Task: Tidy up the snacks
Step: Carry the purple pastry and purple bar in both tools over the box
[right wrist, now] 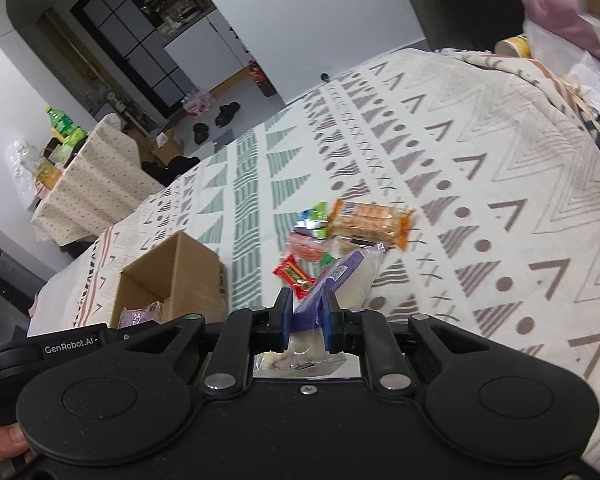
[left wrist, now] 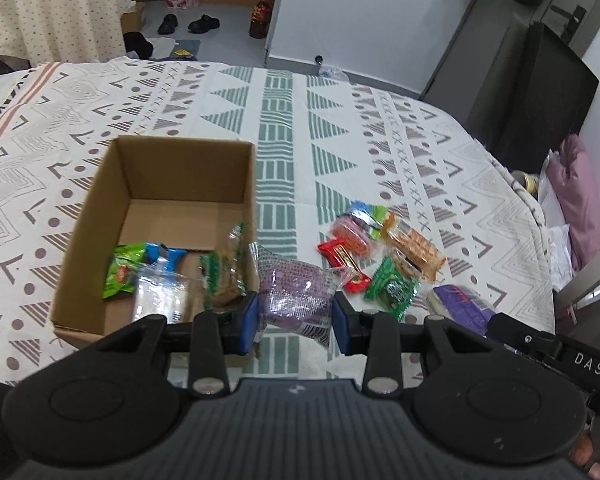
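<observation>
The left tool (left wrist: 294,320) has a purple snack (left wrist: 296,300) pinched between its two blue pads. The snack hangs just past the right wall of the box (left wrist: 100,208), not over the opening yet. To do this well, the left tool should slide left until the snack is right above the open box, then dip low before letting go. That way the crinkly bag will not bounce out or catch on the wall. It looks soft, so a gentle squeeze should be enough.

Inside the box lie a green pack (left wrist: 124,274), a blue one (left wrist: 166,258) and a clear pack (left wrist: 160,300).

The right tool (right wrist: 308,320) is nearly closed, squeezing the thin edge of a purple-and-white pack (right wrist: 350,280). This pack is lifted up, with the rest of it sticking out in front of the pads. It should wait its turn so the two tools do not bump over the box.

More snacks are on the bed (left wrist: 380,128), to the right of the box: a red bar (left wrist: 342,258), a green pack, an orange cracker pack (left wrist: 418,250) and a round red one (left wrist: 350,236). They lie close together, some touching.
</observation>
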A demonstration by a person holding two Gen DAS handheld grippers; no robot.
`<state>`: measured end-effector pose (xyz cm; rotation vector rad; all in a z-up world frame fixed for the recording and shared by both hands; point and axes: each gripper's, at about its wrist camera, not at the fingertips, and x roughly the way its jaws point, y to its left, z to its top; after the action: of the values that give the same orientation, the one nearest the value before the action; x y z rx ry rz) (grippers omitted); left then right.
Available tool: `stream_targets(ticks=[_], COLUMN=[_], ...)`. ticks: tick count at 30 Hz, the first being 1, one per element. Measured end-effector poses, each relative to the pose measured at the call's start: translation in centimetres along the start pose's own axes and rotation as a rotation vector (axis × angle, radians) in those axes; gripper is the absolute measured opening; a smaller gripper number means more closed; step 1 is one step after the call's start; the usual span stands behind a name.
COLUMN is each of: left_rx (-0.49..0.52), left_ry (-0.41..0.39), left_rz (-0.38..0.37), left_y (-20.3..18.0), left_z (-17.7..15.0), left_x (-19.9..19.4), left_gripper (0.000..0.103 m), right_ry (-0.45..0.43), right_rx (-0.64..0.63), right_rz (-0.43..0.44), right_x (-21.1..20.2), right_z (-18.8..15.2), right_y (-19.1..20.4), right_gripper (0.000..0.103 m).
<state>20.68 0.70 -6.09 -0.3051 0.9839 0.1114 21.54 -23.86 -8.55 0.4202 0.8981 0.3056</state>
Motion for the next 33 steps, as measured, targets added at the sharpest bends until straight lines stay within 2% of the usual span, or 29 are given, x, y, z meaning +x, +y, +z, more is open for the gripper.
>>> stream_targets(ticks=[1, 2, 10, 13, 16, 19, 20, 33], left_rx=[-0.005, -0.009, -0.048, -0.060, -0.071, -0.080, -0.082, -0.109], left_ry=[-0.004, -0.007, -0.025, -0.027, -0.023, -0.017, -0.014, 0.018], left_rz=[0.000, 0.002, 0.012, 0.020, 0.031, 0.042, 0.046, 0.071], left_y=[0.3, 0.7, 3.3, 4.3, 5.3, 6.1, 6.4, 9.2], left_z=[0.1, 0.3, 1.2, 1.3, 1.3, 1.2, 1.1, 1.2], left_x=[-0.2, -0.3, -1.0, -1.0, -0.8, -0.6, -0.5, 0.7], left_gripper=[0.037, 0.037, 0.037, 0.037, 0.037, 0.037, 0.037, 0.037], right_ry=[0.000, 0.000, 0.025, 0.074, 0.116, 0.166, 0.170, 0.343], right_rx=[-0.005, -0.010, -0.039, -0.037, -0.016, 0.000, 0.001, 0.050], right_rz=[0.003, 0.005, 0.013, -0.004, -0.061, -0.102, -0.114, -0.212], right_x=[0.0, 0.1, 1.6, 2.5, 3.6, 4.4, 4.5, 8.0], right_z=[0.0, 0.0, -0.5, -1.1, -2.1, -3.2, -3.6, -7.9], right_y=[0.3, 0.7, 2.9, 3.1, 2.8, 2.4, 2.4, 2.5], right_gripper=[0.014, 0.003, 0.000, 0.000, 0.011, 0.050, 0.057, 0.069])
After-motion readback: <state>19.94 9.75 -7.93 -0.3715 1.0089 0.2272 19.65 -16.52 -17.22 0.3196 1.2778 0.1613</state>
